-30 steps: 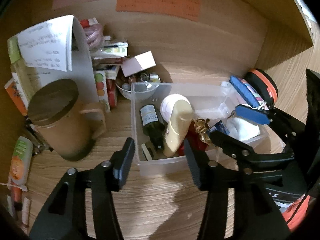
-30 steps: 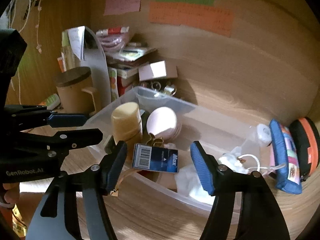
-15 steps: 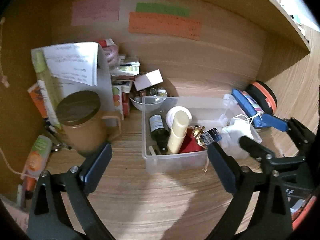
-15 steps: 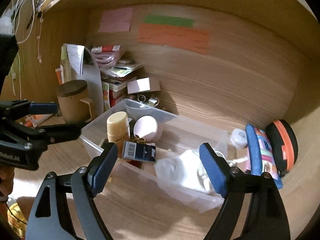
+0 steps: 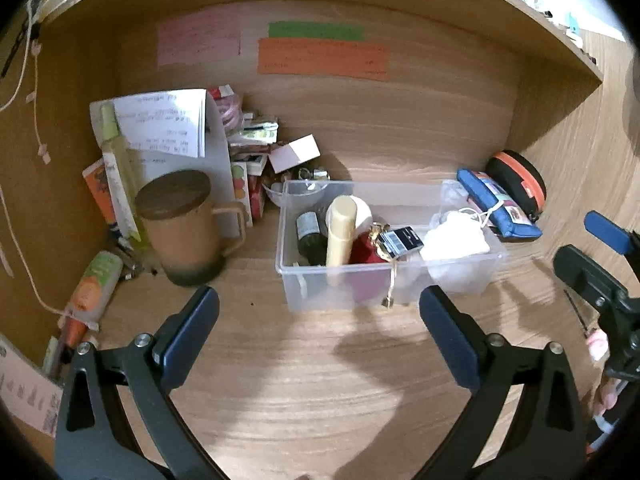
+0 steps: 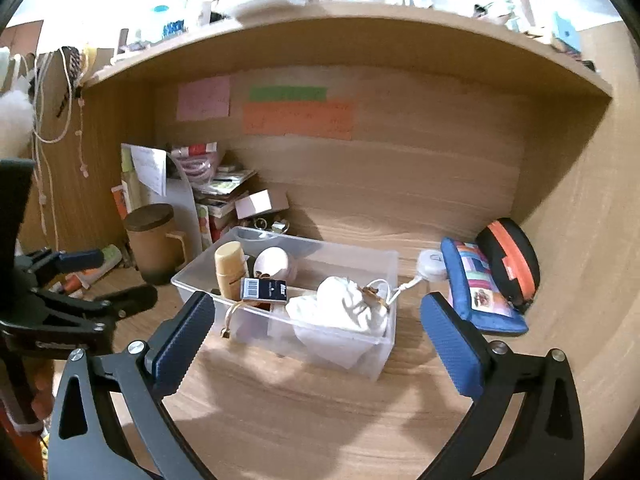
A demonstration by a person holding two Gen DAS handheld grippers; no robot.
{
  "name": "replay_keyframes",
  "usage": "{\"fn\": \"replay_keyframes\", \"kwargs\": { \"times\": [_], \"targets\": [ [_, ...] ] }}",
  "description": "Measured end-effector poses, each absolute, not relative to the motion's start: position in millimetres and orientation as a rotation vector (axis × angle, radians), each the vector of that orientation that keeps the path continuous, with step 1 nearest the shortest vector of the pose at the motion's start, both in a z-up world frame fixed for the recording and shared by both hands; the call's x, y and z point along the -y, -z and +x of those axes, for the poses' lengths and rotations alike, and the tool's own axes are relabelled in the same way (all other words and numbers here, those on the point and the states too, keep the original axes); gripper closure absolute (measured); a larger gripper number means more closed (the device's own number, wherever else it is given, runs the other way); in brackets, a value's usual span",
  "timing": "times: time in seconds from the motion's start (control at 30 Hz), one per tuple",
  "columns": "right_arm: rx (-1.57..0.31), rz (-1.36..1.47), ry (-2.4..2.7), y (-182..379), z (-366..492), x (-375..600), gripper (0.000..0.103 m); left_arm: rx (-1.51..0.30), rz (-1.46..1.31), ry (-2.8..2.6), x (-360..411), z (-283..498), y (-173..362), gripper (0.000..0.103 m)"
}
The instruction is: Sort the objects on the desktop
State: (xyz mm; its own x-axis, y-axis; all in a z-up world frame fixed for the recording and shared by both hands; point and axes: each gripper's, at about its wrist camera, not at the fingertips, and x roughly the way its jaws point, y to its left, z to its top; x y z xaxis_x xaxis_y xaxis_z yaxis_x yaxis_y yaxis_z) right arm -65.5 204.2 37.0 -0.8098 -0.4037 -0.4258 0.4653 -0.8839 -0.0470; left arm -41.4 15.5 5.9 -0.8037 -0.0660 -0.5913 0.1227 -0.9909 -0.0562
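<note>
A clear plastic box (image 5: 464,192) (image 6: 384,340) stands on the wooden desk. In it are a cream bottle (image 5: 340,232) (image 6: 230,268), a dark small bottle (image 5: 310,236), a red item (image 5: 364,250), a black barcoded card (image 5: 402,240) (image 6: 264,289) and a white cloth (image 5: 456,236) (image 6: 344,308). My left gripper (image 5: 318,332) is open and empty, in front of the box. My right gripper (image 6: 316,332) is open and empty, also in front of the box.
A brown lidded mug (image 5: 182,224) (image 6: 154,240) stands left of the box, with papers (image 5: 160,124) and stacked packets (image 5: 252,148) behind. A blue pouch (image 5: 496,206) (image 6: 480,288) and a black-orange case (image 5: 518,182) (image 6: 510,260) lie to the right. Tubes (image 5: 92,288) lie far left.
Both grippers have pulled back from the box and opened wider. The barcoded card and other items stay in the box.
</note>
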Motion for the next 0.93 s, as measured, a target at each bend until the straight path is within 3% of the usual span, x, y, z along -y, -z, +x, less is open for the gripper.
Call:
{"fn": "replay_keyframes", "kwargs": {
  "times": [0.93],
  "targets": [
    [-0.104, 0.638, 2.65, -16, -55, -232, 0.0, -0.018, 0.797, 2.889, -49, -21, -5, 0.001]
  ]
}}
